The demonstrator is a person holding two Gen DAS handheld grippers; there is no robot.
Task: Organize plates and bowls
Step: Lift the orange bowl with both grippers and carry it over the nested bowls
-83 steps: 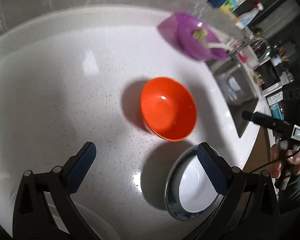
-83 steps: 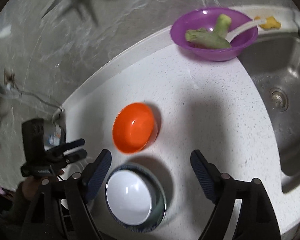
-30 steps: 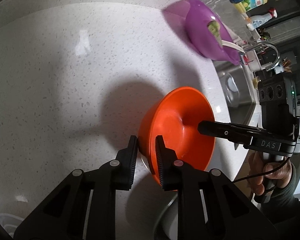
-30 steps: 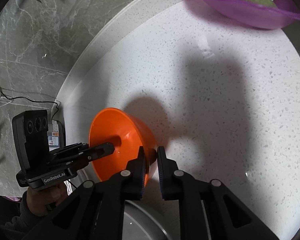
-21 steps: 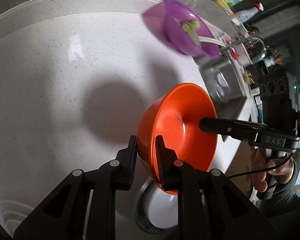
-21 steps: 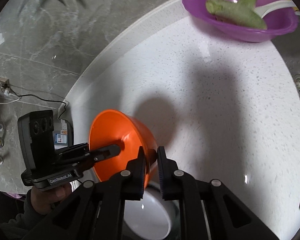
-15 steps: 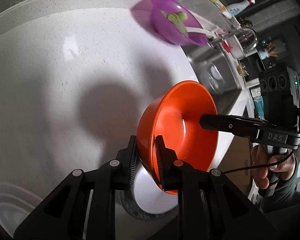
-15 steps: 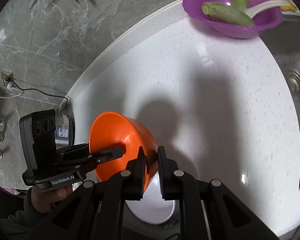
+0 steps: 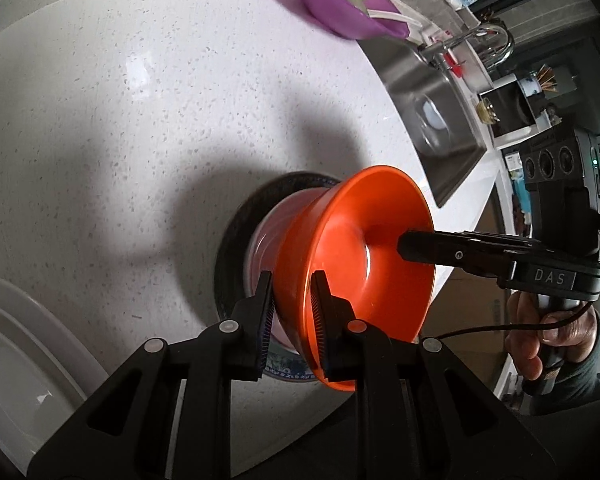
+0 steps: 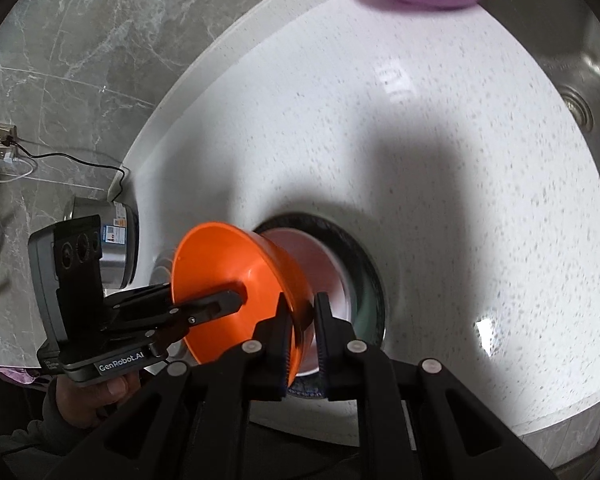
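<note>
An orange bowl (image 9: 352, 264) is held by both grippers, each pinching one side of its rim. My left gripper (image 9: 291, 300) is shut on the near rim in the left wrist view; my right gripper (image 10: 302, 320) is shut on the opposite rim, and the bowl also shows in the right wrist view (image 10: 236, 272). The bowl hangs directly over a white bowl with a dark patterned rim (image 9: 236, 240) on the white counter (image 9: 120, 140), which also shows in the right wrist view (image 10: 364, 276). I cannot tell whether the two bowls touch.
A purple bowl with greens and a white spoon (image 9: 348, 12) stands at the counter's far edge beside the steel sink (image 9: 432, 96). Stacked white plates (image 9: 16, 364) sit at the lower left. A steel pot (image 10: 104, 248) stands near the left counter edge.
Both grippers closed on the orange bowl's rim, lifted it off the counter and carried it toward me until it sits over the white bowl.
</note>
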